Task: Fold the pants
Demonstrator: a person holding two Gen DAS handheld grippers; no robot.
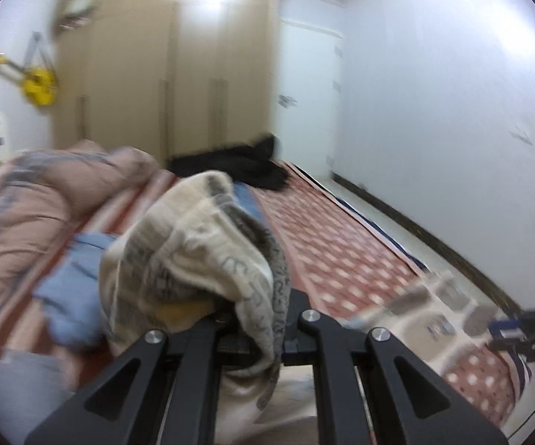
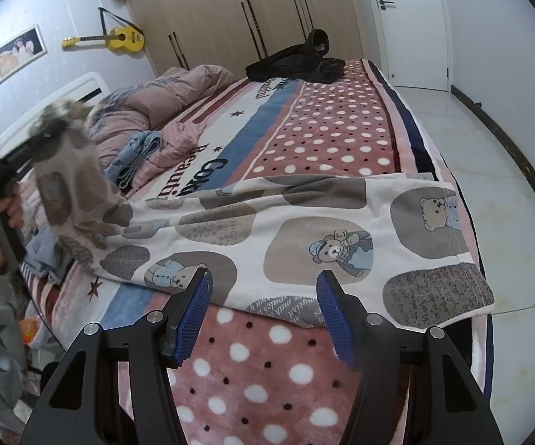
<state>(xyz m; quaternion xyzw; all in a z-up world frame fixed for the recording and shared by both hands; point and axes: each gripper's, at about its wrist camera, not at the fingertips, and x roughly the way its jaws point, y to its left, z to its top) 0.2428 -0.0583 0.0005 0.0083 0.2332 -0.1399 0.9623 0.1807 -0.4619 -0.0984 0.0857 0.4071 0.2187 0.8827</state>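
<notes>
Right tongs (image 2: 263, 315) are held spread above the polka-dot bed (image 2: 304, 126); bear-print pants (image 2: 304, 230) are laid across it, one end pinched and lifted by left tongs (image 1: 256, 330). Wardrobe (image 2: 230, 11) and guitar (image 2: 119, 39) are seen behind.
</notes>
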